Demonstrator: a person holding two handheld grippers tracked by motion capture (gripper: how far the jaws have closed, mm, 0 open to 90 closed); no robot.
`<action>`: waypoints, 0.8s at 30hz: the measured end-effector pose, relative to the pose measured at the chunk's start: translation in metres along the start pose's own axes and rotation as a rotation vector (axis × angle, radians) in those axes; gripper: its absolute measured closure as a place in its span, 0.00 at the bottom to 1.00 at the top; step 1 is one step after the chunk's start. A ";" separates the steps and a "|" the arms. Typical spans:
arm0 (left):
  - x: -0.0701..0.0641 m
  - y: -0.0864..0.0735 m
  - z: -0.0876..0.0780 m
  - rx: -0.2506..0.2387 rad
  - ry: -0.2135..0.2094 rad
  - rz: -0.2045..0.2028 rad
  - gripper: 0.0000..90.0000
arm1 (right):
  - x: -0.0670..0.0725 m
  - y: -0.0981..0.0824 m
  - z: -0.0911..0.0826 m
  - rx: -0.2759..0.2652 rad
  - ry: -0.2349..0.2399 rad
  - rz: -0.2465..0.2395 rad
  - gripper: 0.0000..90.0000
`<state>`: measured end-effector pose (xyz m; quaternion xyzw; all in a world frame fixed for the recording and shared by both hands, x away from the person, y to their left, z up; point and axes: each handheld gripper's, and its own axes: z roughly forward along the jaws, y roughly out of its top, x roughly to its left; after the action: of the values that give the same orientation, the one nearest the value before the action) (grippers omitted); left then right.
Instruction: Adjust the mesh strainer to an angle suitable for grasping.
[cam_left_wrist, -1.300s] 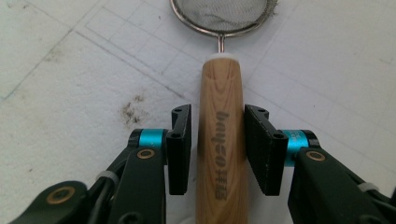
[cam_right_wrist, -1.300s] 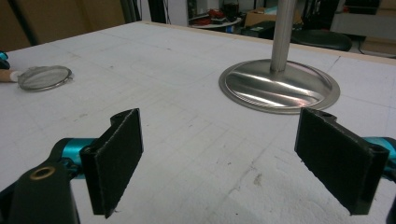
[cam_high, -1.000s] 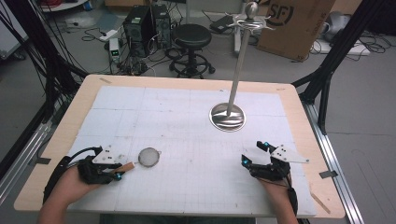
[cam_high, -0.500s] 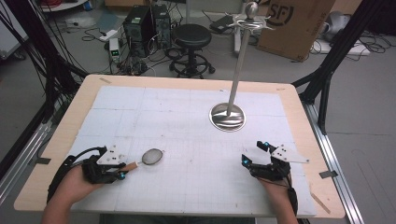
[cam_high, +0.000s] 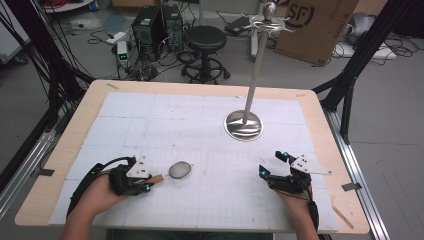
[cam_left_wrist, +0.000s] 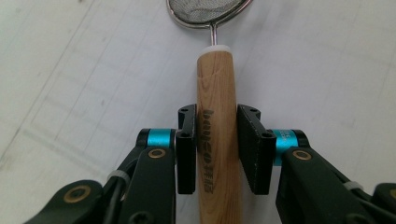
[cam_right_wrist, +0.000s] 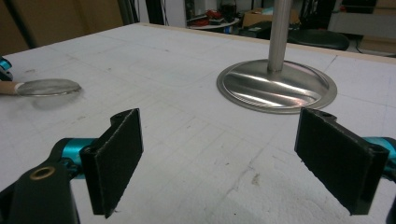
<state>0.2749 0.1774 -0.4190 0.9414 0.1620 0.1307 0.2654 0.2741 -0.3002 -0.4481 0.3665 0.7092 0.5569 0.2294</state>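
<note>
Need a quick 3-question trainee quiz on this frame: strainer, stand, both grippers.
1. True or false: the left gripper is shut on the strainer's wooden handle.
2. The right gripper is: A) shut on the stand, B) open with nothing between its jaws, C) holding the strainer.
3. What stands on the far right part of the table?

Key:
1. True; both pads press on the handle.
2. B.
3. A metal stand: round base, tall pole, hooks on top.
</note>
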 end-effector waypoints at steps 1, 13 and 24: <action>-0.002 0.005 0.003 -0.003 -0.005 0.006 0.78 | 0.000 0.000 0.000 -0.002 0.001 -0.003 0.16; -0.021 0.083 0.048 0.012 -0.049 0.133 0.78 | -0.001 0.000 0.000 -0.004 0.004 0.005 0.16; -0.035 0.132 0.075 0.021 -0.087 0.206 0.78 | -0.002 0.000 0.000 -0.005 0.006 0.011 0.16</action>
<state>0.2993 0.0240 -0.4153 0.9606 0.0542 0.1144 0.2473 0.2749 -0.3016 -0.4483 0.3682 0.7065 0.5610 0.2248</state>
